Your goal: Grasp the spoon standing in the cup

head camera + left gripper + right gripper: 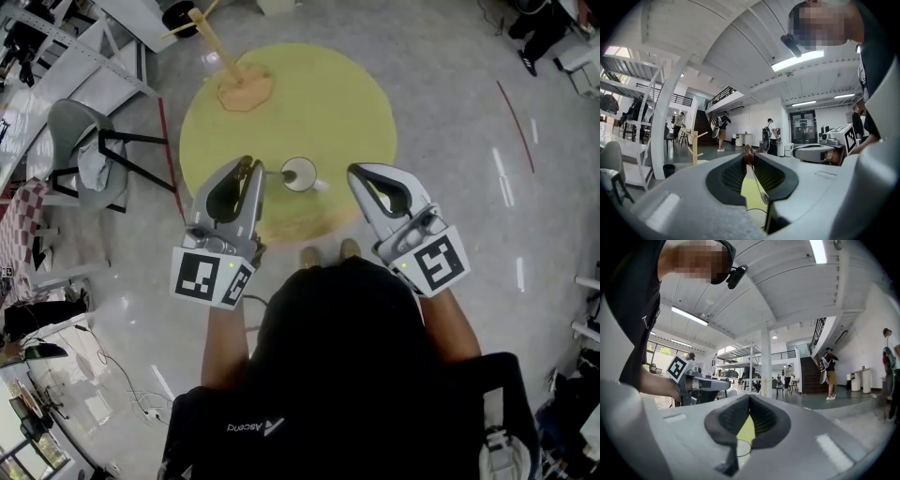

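Note:
A white cup (300, 173) stands on the round yellow table (347, 103), between my two grippers. My left gripper (251, 167) is just left of the cup and shut on the spoon (274, 172). The spoon's thin stem reaches from the gripper's tips toward the cup's rim. In the left gripper view the spoon (754, 180) has a brown handle end pinched at the jaw tips, and its metal stem and bowl hang down between the pads. My right gripper (356, 173) is right of the cup, its jaws together and nothing between them. The cup rim (743, 447) shows below them.
A wooden peg stand on an orange base (246, 89) sits at the table's far left. A grey chair (80, 141) stands left of the table. The person's feet (328, 251) are at the near edge. Several people walk in the hall beyond.

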`<state>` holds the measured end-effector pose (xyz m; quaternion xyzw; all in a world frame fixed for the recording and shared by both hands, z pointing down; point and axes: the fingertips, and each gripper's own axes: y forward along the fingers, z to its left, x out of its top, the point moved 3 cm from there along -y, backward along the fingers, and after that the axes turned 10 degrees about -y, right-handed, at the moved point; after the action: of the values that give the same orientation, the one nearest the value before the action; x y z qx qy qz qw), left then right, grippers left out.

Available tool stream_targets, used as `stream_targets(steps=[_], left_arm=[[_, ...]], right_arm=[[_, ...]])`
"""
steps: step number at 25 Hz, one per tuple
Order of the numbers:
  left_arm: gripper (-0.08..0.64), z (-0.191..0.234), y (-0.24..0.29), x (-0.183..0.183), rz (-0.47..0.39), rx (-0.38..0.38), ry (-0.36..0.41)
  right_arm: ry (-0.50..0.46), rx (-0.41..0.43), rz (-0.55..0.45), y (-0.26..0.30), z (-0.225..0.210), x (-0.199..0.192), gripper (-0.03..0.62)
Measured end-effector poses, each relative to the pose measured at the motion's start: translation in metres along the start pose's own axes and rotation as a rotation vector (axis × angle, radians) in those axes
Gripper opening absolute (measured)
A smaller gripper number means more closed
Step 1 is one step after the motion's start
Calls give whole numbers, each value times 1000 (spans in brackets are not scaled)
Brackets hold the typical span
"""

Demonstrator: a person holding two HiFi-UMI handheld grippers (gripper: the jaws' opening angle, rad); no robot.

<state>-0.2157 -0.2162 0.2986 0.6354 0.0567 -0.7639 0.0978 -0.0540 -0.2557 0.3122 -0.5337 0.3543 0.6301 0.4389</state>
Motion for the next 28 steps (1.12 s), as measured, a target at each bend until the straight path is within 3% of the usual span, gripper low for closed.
stream_targets(steps=[28], left_arm=[[58, -10, -1, 4, -25, -8, -3]], right_arm=[[-19, 2, 19, -7, 0, 0, 3]])
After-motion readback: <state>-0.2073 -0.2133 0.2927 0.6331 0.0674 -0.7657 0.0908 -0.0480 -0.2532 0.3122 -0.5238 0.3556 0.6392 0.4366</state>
